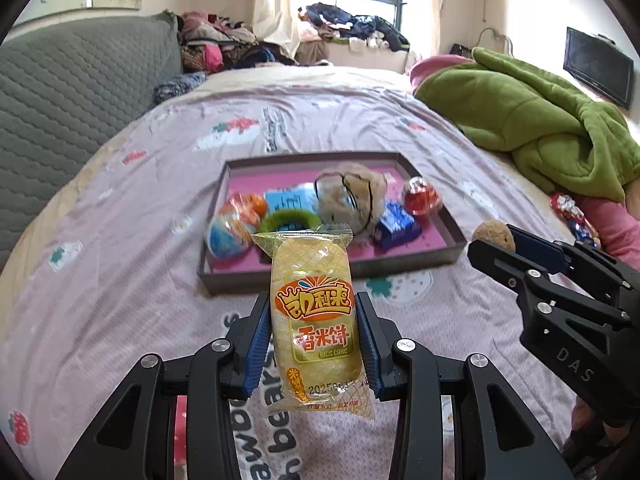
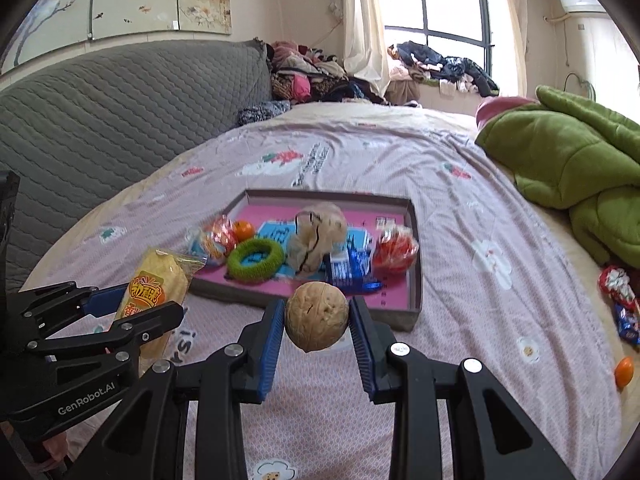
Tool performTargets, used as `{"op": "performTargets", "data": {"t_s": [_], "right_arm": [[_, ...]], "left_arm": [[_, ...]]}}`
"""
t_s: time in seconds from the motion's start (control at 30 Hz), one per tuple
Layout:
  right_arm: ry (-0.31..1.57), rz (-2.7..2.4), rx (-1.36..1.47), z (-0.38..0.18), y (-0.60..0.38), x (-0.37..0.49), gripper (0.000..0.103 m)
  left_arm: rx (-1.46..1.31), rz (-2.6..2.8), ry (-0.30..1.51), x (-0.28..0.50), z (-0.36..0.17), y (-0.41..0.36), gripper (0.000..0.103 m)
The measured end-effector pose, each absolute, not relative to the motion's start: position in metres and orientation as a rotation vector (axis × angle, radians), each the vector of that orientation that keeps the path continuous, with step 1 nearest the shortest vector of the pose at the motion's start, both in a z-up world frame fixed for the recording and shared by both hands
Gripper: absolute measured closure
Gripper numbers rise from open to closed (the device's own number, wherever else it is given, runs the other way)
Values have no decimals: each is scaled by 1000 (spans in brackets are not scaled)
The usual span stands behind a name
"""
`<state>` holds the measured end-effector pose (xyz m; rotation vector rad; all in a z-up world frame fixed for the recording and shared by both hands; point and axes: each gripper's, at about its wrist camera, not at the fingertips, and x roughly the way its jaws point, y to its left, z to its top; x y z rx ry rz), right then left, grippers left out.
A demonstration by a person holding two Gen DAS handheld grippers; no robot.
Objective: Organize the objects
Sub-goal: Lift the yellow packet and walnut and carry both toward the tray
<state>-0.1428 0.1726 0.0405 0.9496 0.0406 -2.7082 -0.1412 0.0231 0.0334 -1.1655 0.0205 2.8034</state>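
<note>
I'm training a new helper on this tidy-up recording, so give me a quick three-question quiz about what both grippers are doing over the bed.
1. True or false: the left gripper holds a rice cake packet.
2. What does the right gripper hold? A) orange B) walnut C) green ring
3. Fill in: the green ring lies inside the ____ on the bed.

Key: 1 true. 2 B, the walnut, jaws pressing both its sides. 3 the tray.
</note>
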Motion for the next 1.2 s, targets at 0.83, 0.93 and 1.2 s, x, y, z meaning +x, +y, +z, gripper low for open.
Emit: {"op": "performTargets", "data": {"t_s": [0.83, 0.93, 1.2], "right_arm": [[85, -2772, 770, 103, 159, -181, 69], [94, -2774, 770, 103, 156, -189, 69], [118, -2776, 801, 97, 150, -216, 69]], "left_arm": [[-974, 2876, 49, -190, 85, 19, 61], [-987, 2871, 35, -201, 85, 17, 61], [-1030, 2859, 18, -245, 77, 13, 61]]}}
